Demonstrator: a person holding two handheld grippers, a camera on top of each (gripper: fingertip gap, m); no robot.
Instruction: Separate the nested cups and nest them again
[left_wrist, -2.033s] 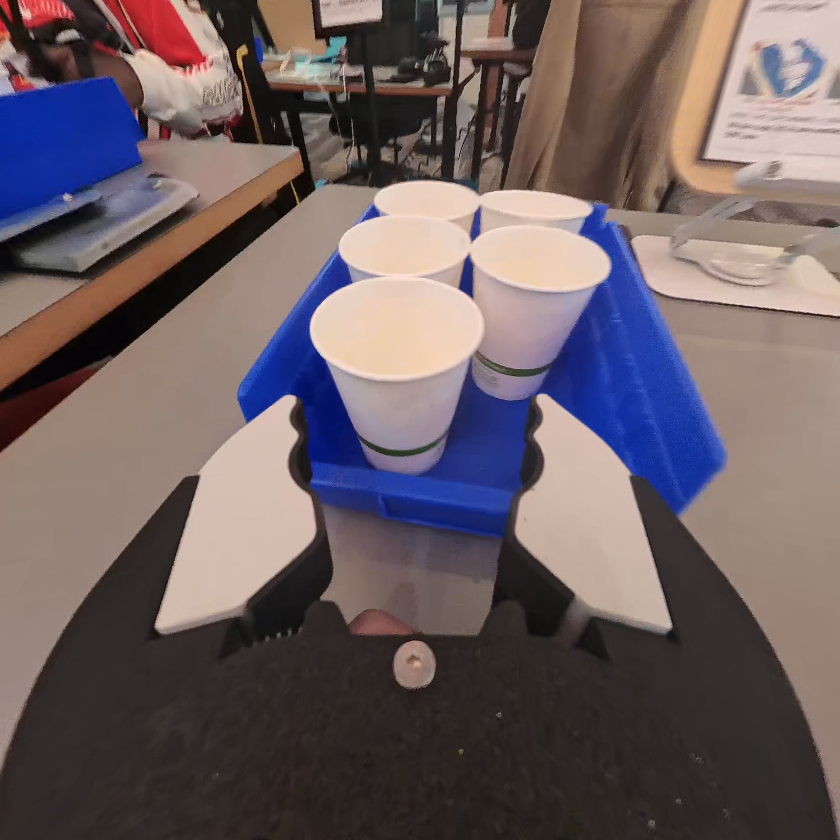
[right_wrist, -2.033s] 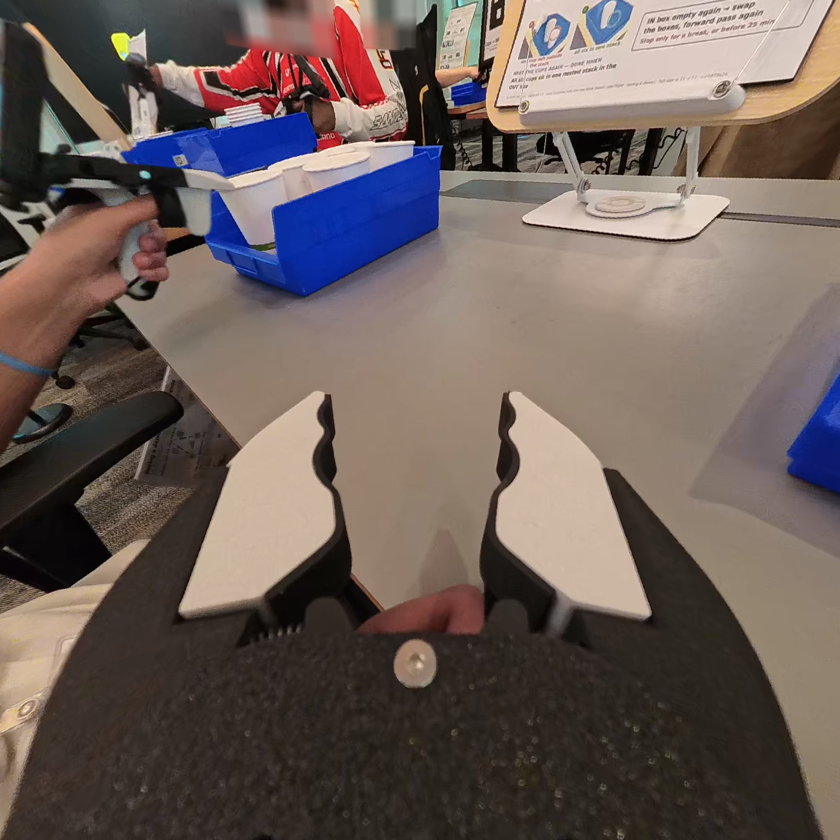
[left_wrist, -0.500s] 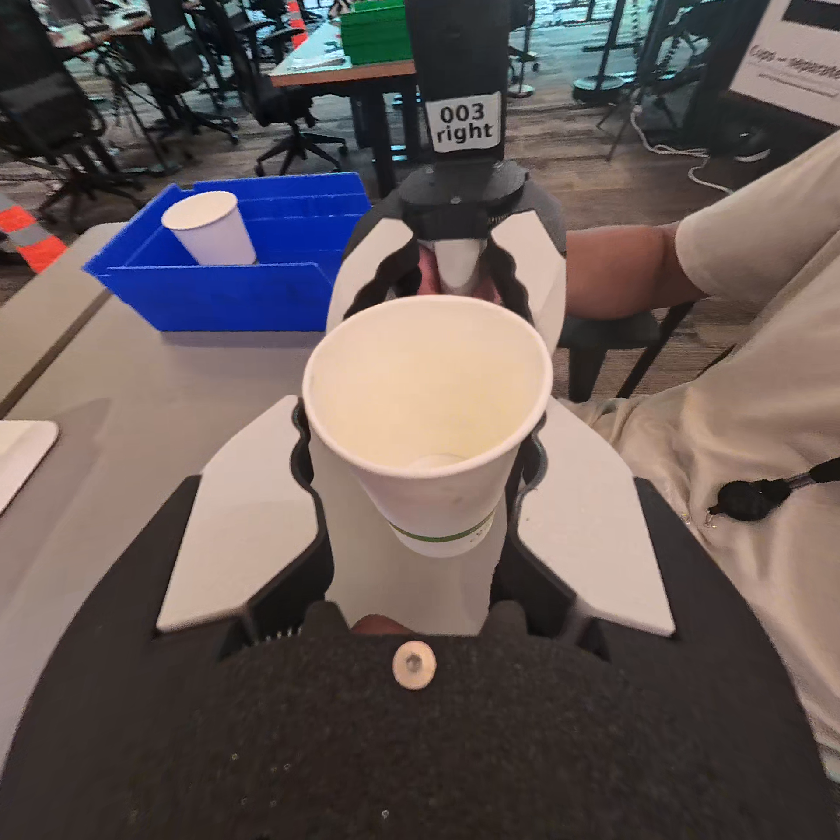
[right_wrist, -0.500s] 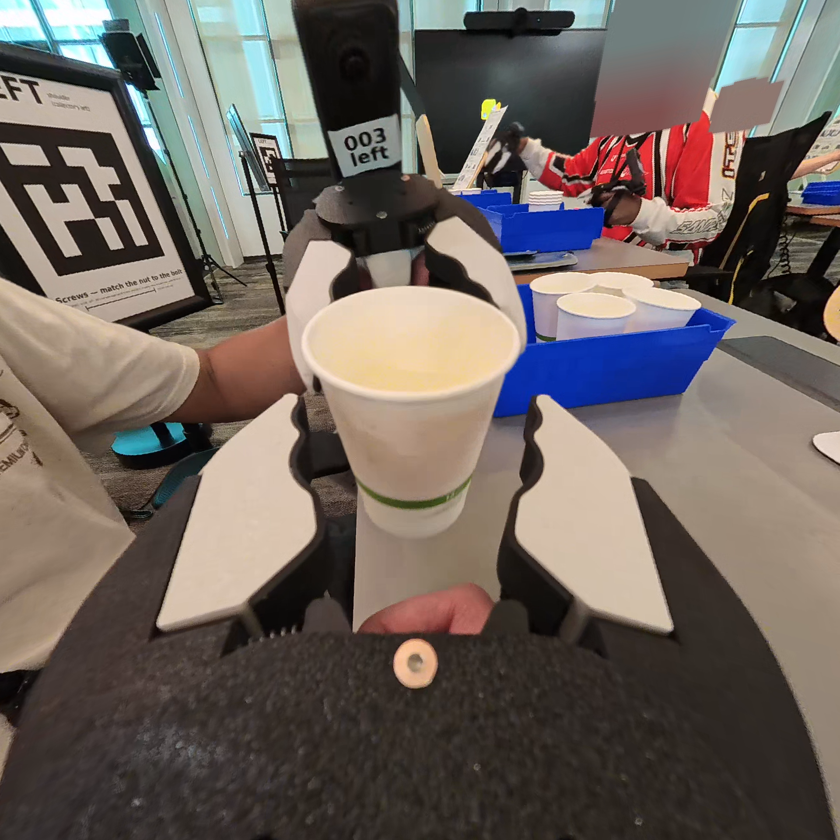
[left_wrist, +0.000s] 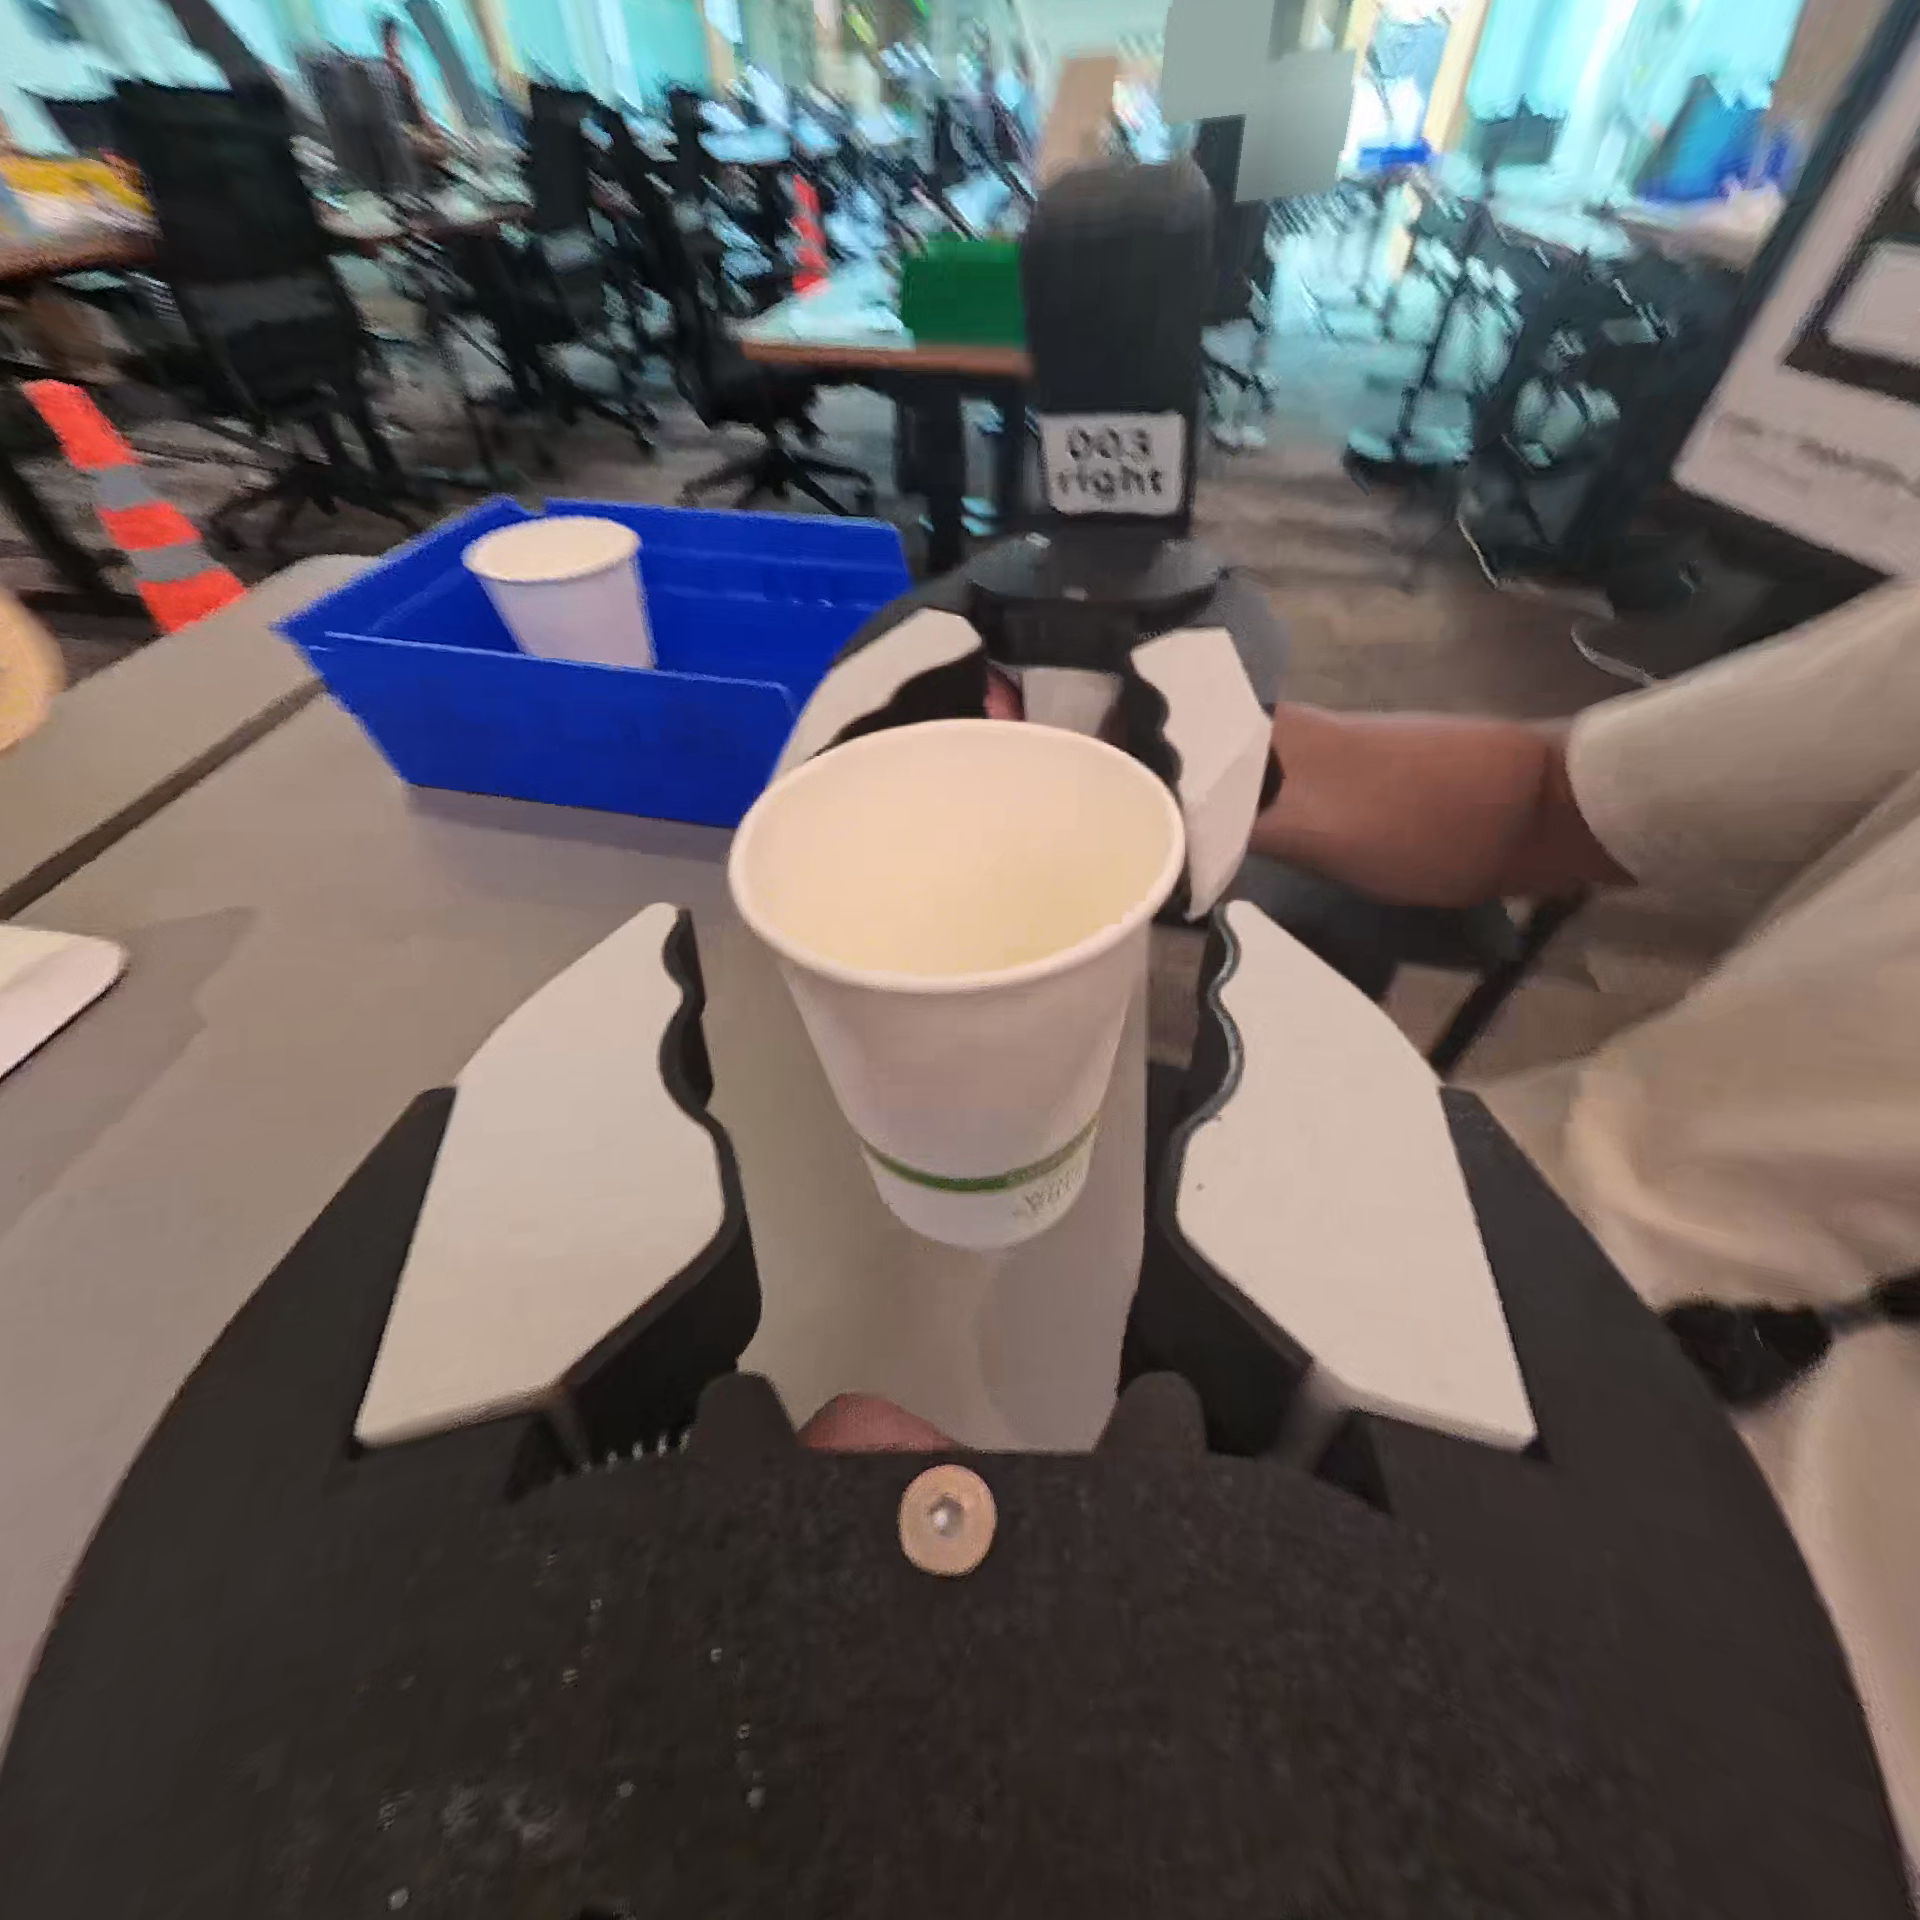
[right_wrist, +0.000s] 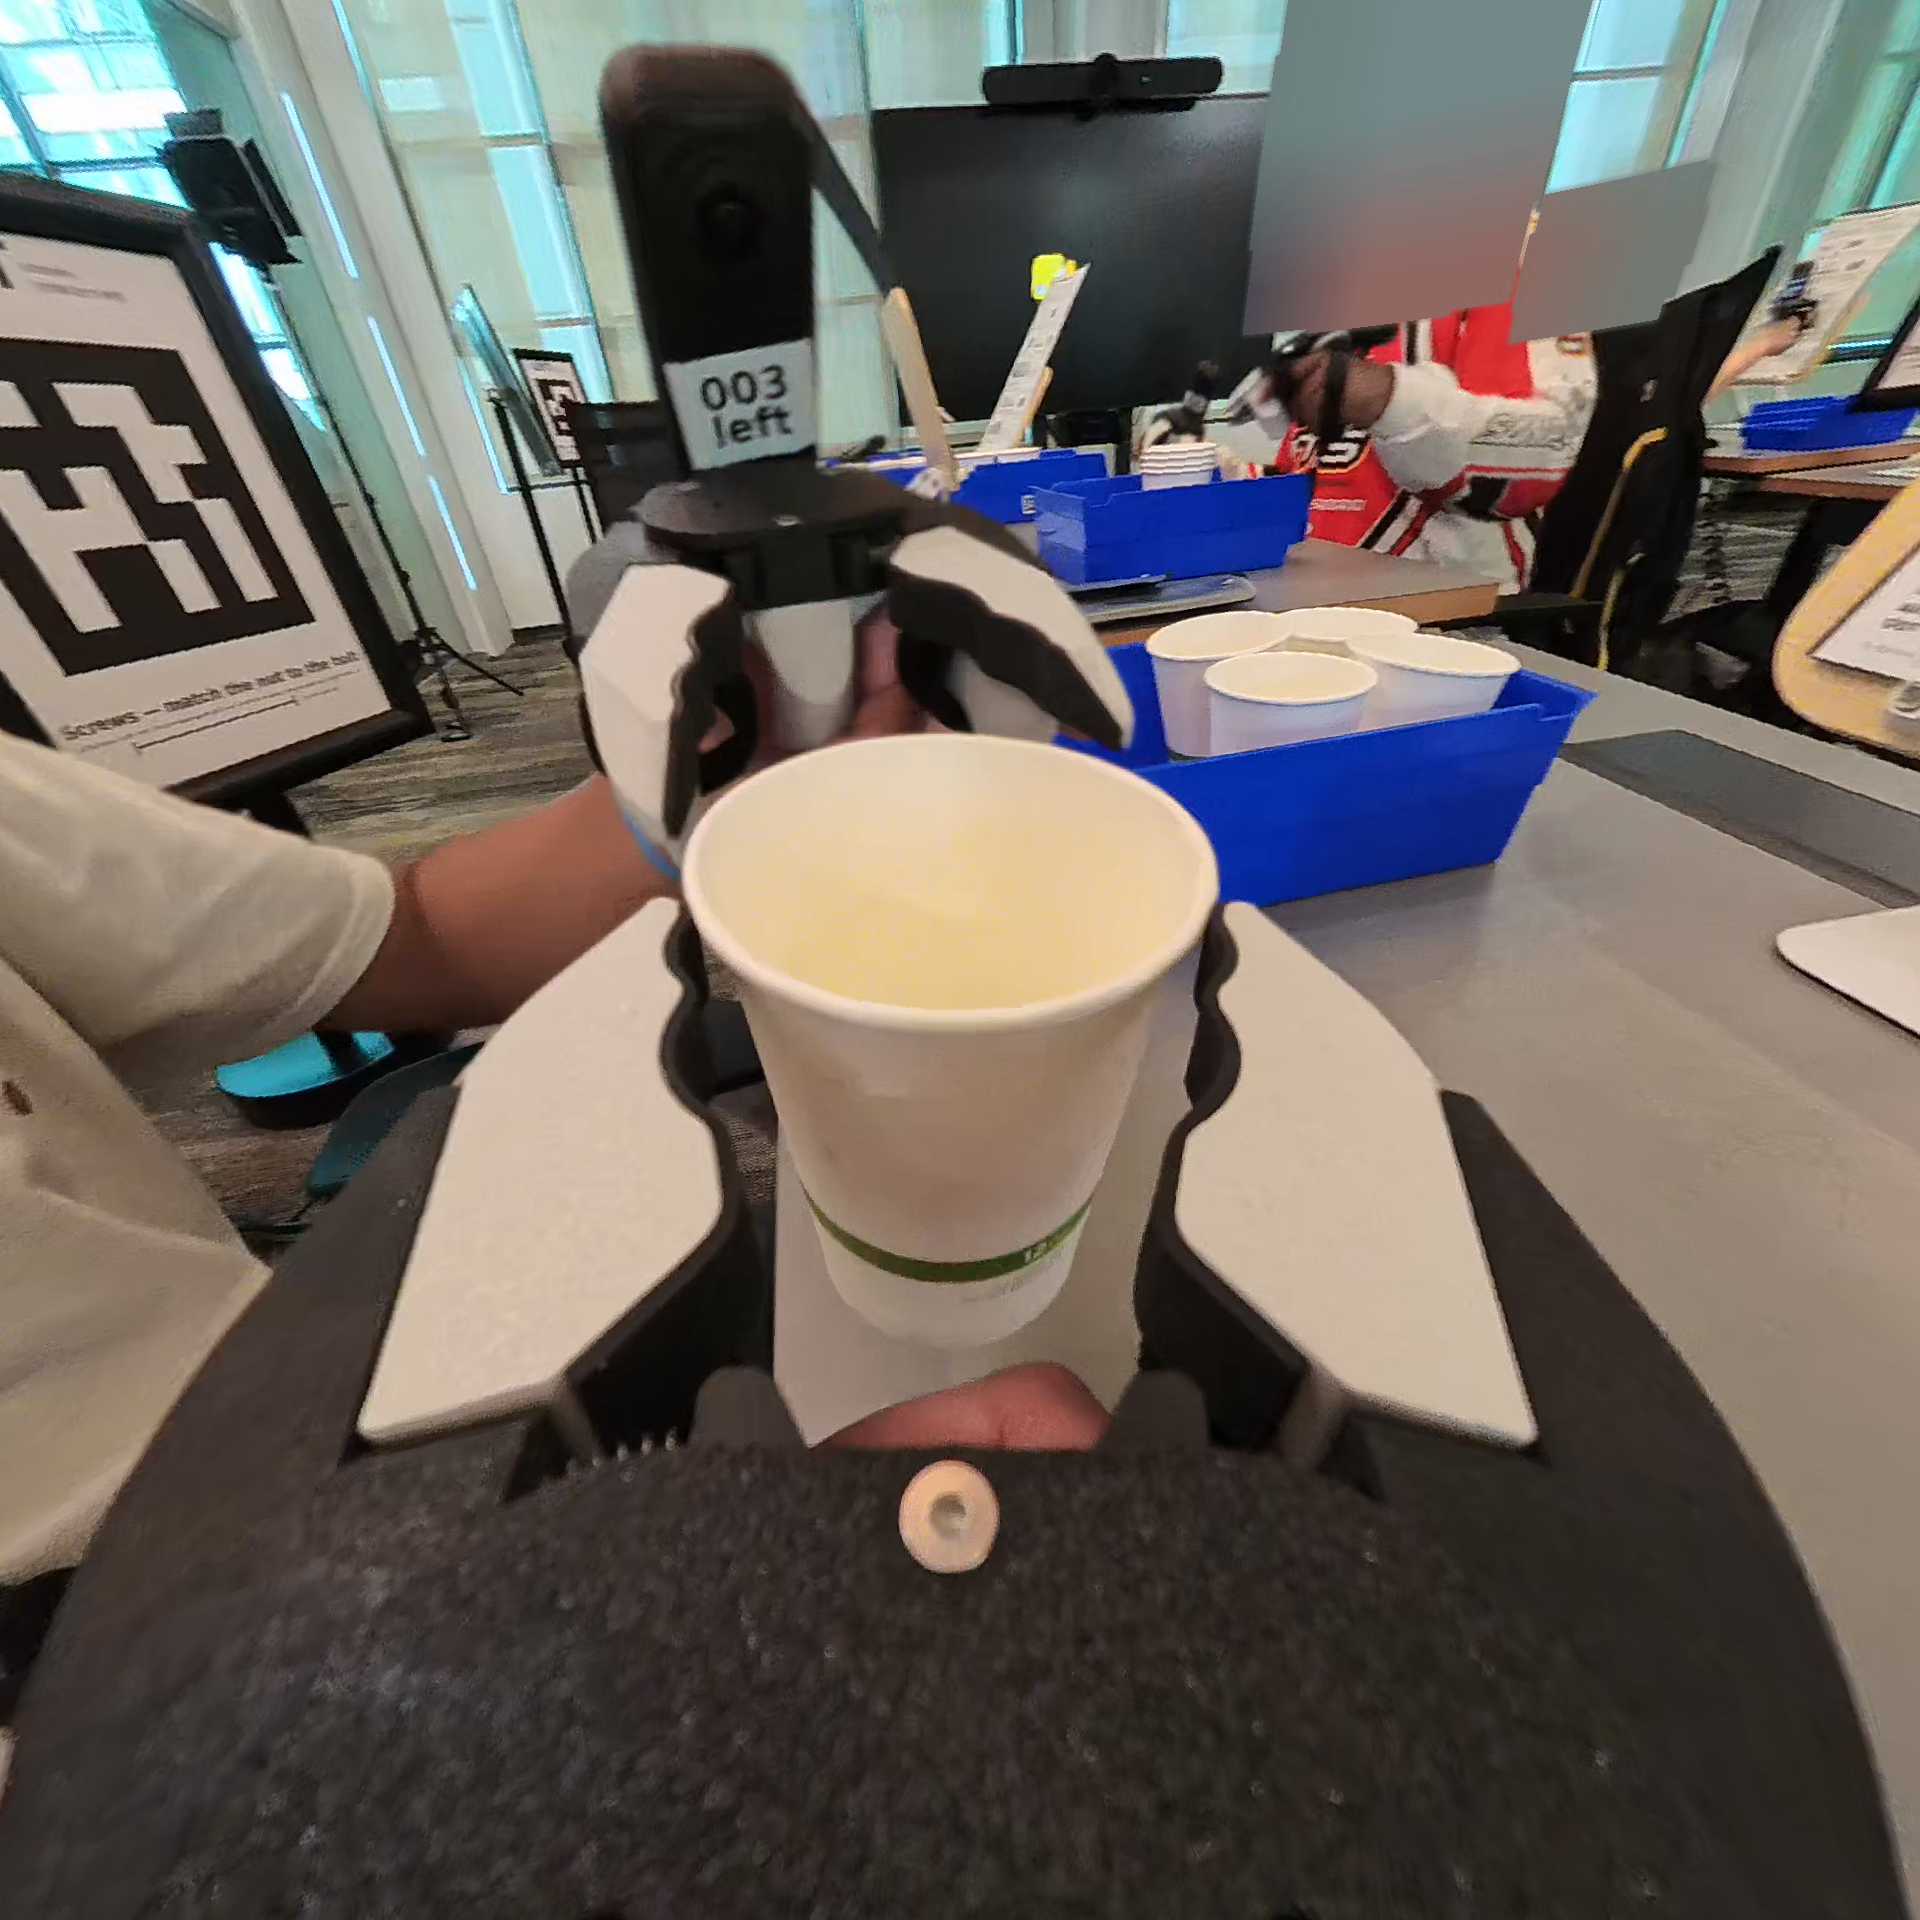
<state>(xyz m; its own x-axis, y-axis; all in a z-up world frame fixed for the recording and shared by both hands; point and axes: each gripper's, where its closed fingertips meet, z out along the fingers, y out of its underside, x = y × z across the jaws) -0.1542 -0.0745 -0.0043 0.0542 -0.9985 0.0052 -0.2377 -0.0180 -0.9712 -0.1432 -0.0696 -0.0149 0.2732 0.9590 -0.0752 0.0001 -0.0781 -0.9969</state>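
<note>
The right gripper (right_wrist: 943, 914) has the cup (right_wrist: 935, 1122) between its fingers (right_wrist: 561, 1143). They are spread wide, yet the rim of the cup touches both inner edges, so they grip it just below the lip. In the right wrist view the cup stands upright in the air, with its long axis running from 12 to 6 o'clock. Its open mouth faces 12 and the base, with a green band, faces 6. The left gripper (left_wrist: 943, 925) faces it from the other side with its fingers wide apart and holding nothing. In the left wrist view the cup hangs between those fingers with a clear gap to the finger at 9 o'clock, and it sits nearer the finger at 3 o'clock. There the cup leans a little, with its mouth toward 12 and its base toward 5 o'clock. The cup is empty inside. It is above the near edge of the grey table (left_wrist: 312, 935). At 10 o'clock in the left view a blue bin (left_wrist: 540, 727) on the table holds a lone cup (left_wrist: 561, 603), mouth up. At 2 o'clock in the right view another blue bin (right_wrist: 1371, 821) holds four cups (right_wrist: 1288, 696), all mouth up and close together.
</note>
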